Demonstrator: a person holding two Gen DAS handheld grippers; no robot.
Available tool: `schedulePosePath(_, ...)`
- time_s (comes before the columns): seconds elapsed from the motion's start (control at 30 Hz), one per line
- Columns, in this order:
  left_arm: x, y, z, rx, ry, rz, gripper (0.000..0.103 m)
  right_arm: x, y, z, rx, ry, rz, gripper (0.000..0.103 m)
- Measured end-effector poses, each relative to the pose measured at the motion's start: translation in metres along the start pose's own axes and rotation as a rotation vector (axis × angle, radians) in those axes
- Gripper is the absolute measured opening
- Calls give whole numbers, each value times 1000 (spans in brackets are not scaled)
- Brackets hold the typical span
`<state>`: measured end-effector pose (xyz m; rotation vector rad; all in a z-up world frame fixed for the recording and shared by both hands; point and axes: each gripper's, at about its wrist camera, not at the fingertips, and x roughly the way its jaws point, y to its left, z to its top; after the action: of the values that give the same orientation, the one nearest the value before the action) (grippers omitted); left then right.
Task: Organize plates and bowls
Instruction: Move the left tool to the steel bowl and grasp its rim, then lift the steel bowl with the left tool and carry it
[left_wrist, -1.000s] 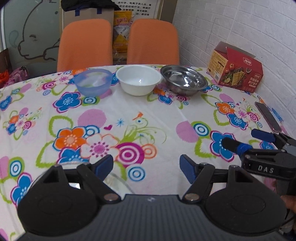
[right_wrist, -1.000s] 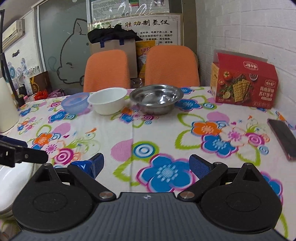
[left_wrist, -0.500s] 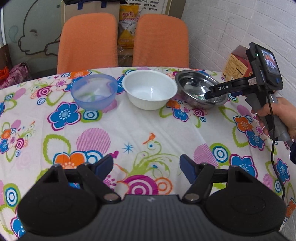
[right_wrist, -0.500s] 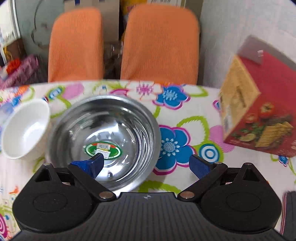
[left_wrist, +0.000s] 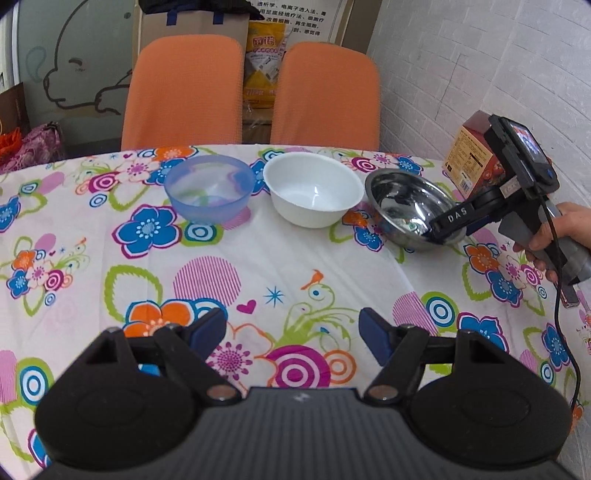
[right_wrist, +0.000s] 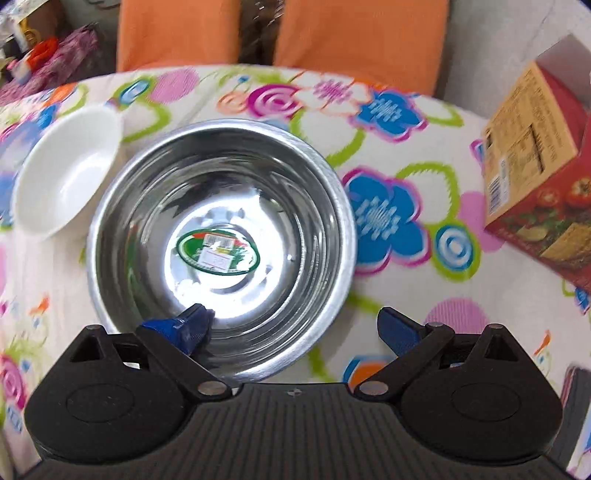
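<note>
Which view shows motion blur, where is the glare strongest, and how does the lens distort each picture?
Right wrist view: smeared tablecloth and chairs show motion blur; strongest glare sits on the steel bowl floor around its sticker. Left wrist view: sharp, evenly lit, with a small highlight in the white bowl. Both views: fisheye bending, dark corners.

floral table (left_wrist: 258, 258) bears blue bowl (left_wrist: 208, 188), white bowl (left_wrist: 314, 194), steel bowl (left_wrist: 402, 199), red box (right_wrist: 543, 173).
</note>
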<state>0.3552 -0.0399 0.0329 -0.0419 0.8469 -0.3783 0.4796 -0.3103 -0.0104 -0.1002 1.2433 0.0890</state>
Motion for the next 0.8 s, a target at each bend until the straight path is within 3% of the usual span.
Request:
schedulePosePath(0.07, -2, -3, 0, 1, -3, -11, 71, -6, 6, -17, -23, 25, 39, 86)
schedulePosePath(0.13, 1, -10, 4, 11, 1, -24, 71, -12, 10, -32, -50, 8, 25, 86)
schedulePosePath(0.33, 51, -39, 38, -46, 78, -99, 72, -36, 7, -61, 36, -271, -74, 86)
schedulePosePath(0.47, 94, -56, 61, -106, 129, -88, 72, -29, 5, -77, 65, -367, -76, 86)
schedulePosePath(0.6, 130, -73, 69, -108, 162, -38, 71, -19, 5, -80, 41, -399, -61, 86)
schedulePosePath(0.7, 146, -78, 69, -116, 188, -49, 71, -14, 8, -81, 10, -406, -40, 86)
schedulePosePath(0.8, 155, -80, 69, -109, 194, -57, 64, -9, 10, -80, -4, -407, 16, 86)
